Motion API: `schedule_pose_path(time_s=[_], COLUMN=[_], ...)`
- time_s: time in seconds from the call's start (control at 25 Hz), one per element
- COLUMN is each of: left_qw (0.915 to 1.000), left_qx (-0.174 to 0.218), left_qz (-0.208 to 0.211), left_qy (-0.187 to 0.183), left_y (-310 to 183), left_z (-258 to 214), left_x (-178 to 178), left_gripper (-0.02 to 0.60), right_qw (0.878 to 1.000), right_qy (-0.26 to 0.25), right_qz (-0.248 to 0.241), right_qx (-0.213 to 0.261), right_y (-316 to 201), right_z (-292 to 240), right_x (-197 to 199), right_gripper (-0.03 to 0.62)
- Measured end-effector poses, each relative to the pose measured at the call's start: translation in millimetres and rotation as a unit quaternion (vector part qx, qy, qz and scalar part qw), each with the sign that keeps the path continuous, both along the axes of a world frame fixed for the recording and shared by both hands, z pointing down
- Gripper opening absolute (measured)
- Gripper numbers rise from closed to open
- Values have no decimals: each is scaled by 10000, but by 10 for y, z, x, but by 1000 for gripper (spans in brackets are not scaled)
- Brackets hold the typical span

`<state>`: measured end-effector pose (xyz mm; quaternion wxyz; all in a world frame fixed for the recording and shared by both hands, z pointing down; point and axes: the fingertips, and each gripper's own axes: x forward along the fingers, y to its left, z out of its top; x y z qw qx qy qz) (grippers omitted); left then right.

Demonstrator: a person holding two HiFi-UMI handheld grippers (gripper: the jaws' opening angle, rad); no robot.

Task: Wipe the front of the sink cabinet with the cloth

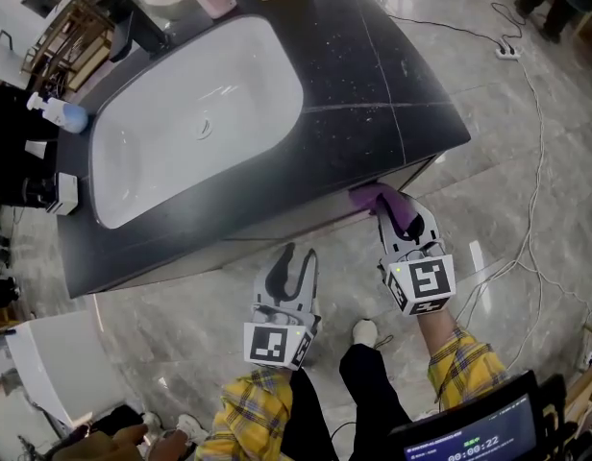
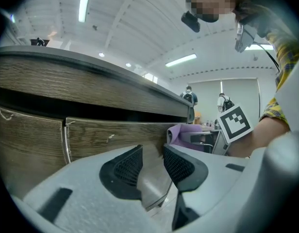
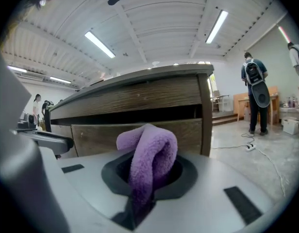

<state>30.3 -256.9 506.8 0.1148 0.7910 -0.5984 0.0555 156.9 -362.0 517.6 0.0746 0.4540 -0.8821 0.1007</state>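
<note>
The right gripper [image 1: 400, 221], lower right of centre in the head view, is clamped on a folded purple terry cloth [image 3: 148, 157]. The cloth's bunched end sits by the right-hand corner of the brown wood-grain sink cabinet front [image 3: 140, 101]; contact cannot be told. The left gripper [image 2: 152, 165], at bottom centre, holds its jaws slightly apart on nothing. Wiping seems about to begin: the cloth needs pressing flat, then sweeping toward frame left.

A white power strip [image 1: 508, 52] lies on the glossy tiled floor [image 1: 181, 325].
</note>
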Motion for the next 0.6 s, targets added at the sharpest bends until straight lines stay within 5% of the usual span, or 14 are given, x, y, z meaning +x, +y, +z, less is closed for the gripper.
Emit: schedule_pose_path(time_s=[0.6], left_qw=[9994], left_qx=[57], left_qz=[260], left_qy=[239], left_y=[-195], left_z=[57], left_x=[518], left_gripper=[110], right_qw=[9938], right_qy=[-26], right_qz=[1106], right_qx=[-106], right_y=[-217], right_z=[96], right_x=[997], right_gripper=[41])
